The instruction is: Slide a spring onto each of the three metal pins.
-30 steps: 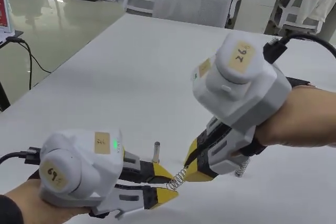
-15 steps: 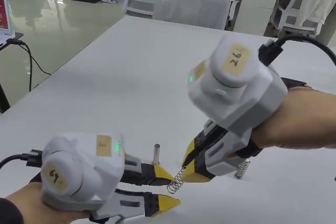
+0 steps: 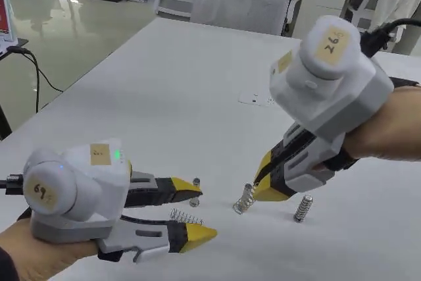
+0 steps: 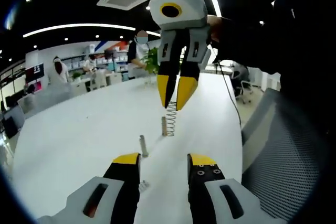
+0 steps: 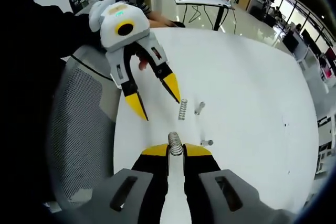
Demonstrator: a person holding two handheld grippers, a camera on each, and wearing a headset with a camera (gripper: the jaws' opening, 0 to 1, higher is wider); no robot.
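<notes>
My right gripper (image 3: pixel 261 195) (image 5: pixel 176 151) is shut on the top of a spring (image 3: pixel 245 199) (image 5: pixel 175 143). The spring hangs tilted, its lower end at a short metal pin (image 4: pixel 164 126) on the white table (image 3: pixel 164 97). To the right stands another spring (image 3: pixel 302 207), upright, seemingly on a pin. My left gripper (image 3: pixel 199 210) (image 4: pixel 164 159) is open and low over the table. A loose spring (image 3: pixel 186 216) (image 5: pixel 182 109) lies between its jaws. A bare pin (image 3: pixel 195 185) (image 4: pixel 142 145) (image 5: pixel 199 108) stands by the far jaw tip.
The table's left edge (image 3: pixel 79 83) runs diagonally, with floor and a cable (image 3: pixel 36 70) beyond. Chairs (image 3: pixel 237 8) stand at the far end. A small flat mark (image 3: pixel 255 100) lies mid-table.
The right gripper has carried its spring up and right, away from the left gripper's tips, to the middle pin. The left gripper has drawn back left, and a loose spring now lies between its jaws.
</notes>
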